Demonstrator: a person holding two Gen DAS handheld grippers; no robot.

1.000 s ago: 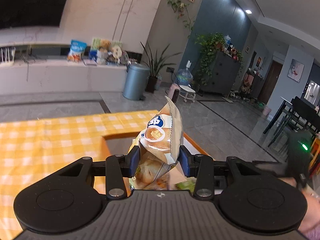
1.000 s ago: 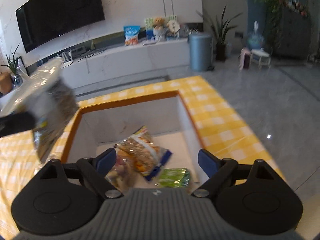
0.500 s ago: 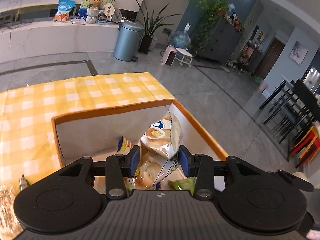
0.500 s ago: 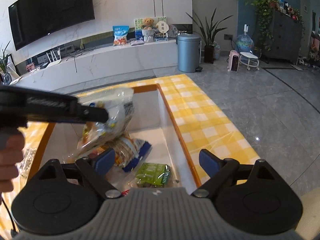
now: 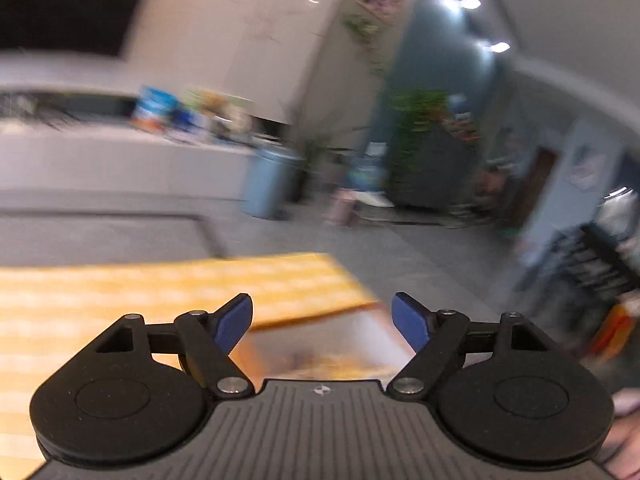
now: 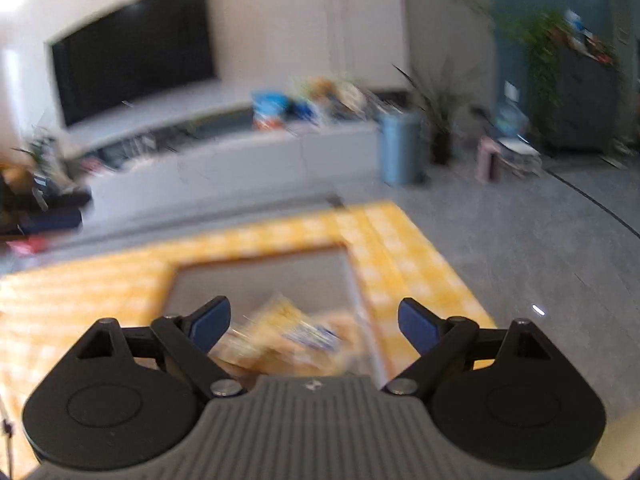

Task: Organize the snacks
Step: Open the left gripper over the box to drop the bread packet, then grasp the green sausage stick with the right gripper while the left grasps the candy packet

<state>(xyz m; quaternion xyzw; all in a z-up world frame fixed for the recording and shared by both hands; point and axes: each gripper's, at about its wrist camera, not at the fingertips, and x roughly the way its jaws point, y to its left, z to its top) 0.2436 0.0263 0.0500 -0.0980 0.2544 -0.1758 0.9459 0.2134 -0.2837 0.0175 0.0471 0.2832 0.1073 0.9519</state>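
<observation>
Yellow-and-white checked cloth [image 6: 404, 256] covers the table, and an orange-rimmed box [image 6: 260, 256] stands on it; behind are a grey tiled floor, a white media bench under a dark television [image 6: 136, 48] and a blue-grey bin [image 6: 400, 148]. Both views are smeared by motion.

Seen from its own camera, the left gripper [image 5: 322, 322] points forward and somewhat downward over the box's near right corner. Its jaws have just been opening and now stand wide, with nothing between the blue pads [image 5: 234, 322]. Below and ahead of them, a blurred yellow snack bag [image 5: 340, 364] lies inside the box.

The right gripper [image 6: 314, 322] also tilts downward, centred over the box opening, jaws spread wide and gripping nothing. The snack bags [image 6: 288, 340] lie in the box just beyond and beneath its fingertips, apart from the pads. A bit of the person's hand [image 5: 624, 436] shows at the lower right edge of the left view.
</observation>
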